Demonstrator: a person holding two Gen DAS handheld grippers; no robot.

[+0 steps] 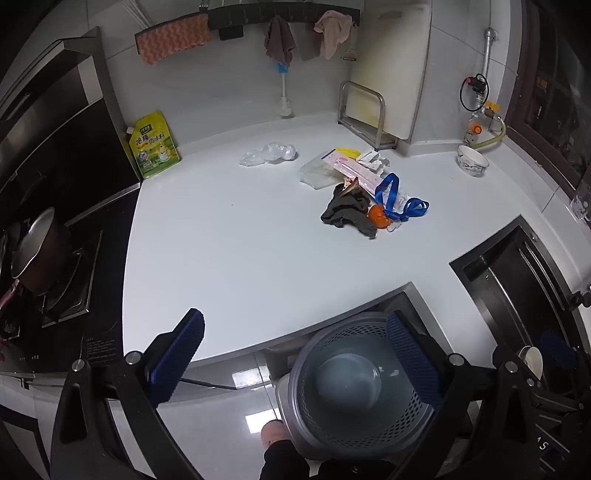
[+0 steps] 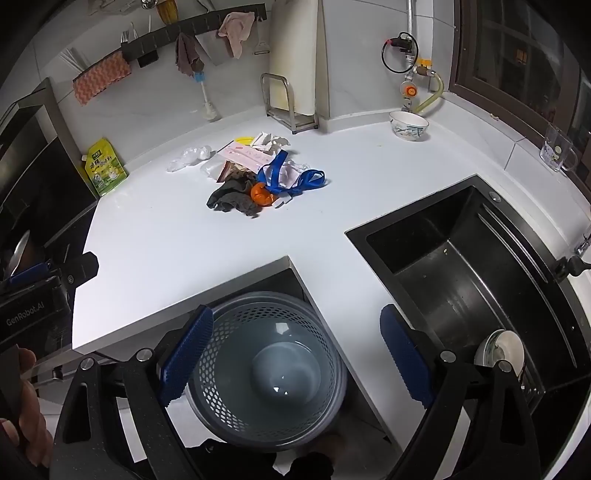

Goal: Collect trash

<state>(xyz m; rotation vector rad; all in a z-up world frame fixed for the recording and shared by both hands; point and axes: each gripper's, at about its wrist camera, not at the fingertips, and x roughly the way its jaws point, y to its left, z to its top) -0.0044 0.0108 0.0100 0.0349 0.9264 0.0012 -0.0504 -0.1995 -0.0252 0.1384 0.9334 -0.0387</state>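
Right now both the left gripper (image 1: pixel 295 354) and right gripper (image 2: pixel 295 354) hang jaws wide apart, empty, above the grey basket (image 2: pixel 236 325); trash pile (image 2: pixel 255 177) sits on the counter beyond the basket.

White countertop (image 1: pixel 229 240); grey perforated bin (image 2: pixel 269 373); blue ribbon (image 1: pixel 400 201); orange peel (image 1: pixel 378 216); dark grey cloth (image 1: pixel 345 212); yellow-green pouch (image 1: pixel 153 146); orange zigzag-patterned cloth (image 1: pixel 171 38); black sink (image 2: pixel 476 266).

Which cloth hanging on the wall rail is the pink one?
The pink cloth hangs furthest right on the rail; the brown cloth and the orange zigzag cloth hang left of it.
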